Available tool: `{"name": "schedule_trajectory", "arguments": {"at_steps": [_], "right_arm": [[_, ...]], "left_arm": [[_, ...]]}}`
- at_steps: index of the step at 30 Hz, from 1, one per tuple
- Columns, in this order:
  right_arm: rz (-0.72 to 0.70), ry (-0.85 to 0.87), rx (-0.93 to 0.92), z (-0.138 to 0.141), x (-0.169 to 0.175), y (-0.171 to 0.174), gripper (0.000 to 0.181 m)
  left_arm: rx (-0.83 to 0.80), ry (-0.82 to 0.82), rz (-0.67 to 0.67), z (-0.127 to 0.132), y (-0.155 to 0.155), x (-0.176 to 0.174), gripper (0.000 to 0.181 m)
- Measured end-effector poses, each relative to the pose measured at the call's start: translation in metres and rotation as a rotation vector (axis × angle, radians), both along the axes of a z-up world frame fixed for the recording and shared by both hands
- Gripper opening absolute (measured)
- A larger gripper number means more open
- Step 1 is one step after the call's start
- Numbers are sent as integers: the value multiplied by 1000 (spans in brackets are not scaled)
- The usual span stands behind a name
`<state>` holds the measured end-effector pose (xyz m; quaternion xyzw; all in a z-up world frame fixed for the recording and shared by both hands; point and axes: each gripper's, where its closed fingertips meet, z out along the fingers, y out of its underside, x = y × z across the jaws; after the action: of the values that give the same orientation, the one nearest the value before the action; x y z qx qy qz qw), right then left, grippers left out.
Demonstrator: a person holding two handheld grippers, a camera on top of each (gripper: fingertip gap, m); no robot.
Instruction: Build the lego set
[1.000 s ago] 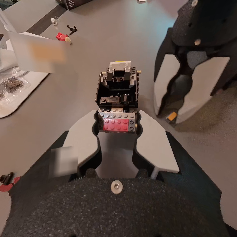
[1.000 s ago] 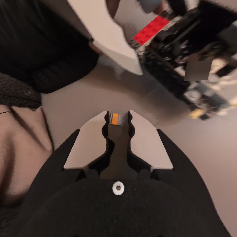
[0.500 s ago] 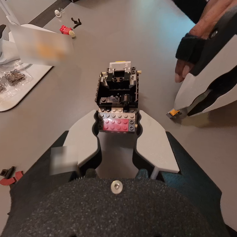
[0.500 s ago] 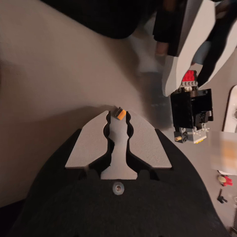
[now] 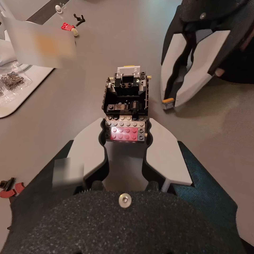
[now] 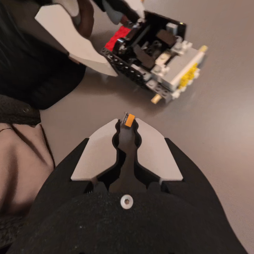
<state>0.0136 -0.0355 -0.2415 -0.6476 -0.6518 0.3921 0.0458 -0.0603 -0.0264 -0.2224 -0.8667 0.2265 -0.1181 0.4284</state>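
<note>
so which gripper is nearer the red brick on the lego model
Left. The left gripper clamps the model's end around the red brick; the right gripper is off to the side, holding a small orange piece.

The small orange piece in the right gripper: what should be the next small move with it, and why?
Probably carry the orange piece toward the lego model, then line it up. The right gripper is shut on it at the fingertips, apart from the model, while the left gripper clamps the model's red-brick end on the table. Where it attaches is not visible.
</note>
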Motion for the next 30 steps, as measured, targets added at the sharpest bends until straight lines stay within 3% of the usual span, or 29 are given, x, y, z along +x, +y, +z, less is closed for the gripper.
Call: {"name": "schedule_trajectory", "arguments": {"at_steps": [1,5,9,11,15,20,30], "right_arm": [[-12,2,0,-2,2,5,21],[56,58,140,-2,7,17,26],[373,181,424,7,15,18,27],[514,159,537,6,19,22,28],[696,94,599,1,20,21,29],[761,47,616,-7,16,26,14],[864,49,605,-12,16,13,28]], "left_arm": [[-2,0,0,-1,0,0,57],[-14,0,-3,-4,0,0,56],[-21,4,-8,-6,-1,1,57],[-23,3,-8,-6,-1,1,57],[-24,5,-11,-6,-1,1,56],[-31,11,-13,-8,-1,1,56],[-39,16,-11,-10,-2,-1,56]]}}
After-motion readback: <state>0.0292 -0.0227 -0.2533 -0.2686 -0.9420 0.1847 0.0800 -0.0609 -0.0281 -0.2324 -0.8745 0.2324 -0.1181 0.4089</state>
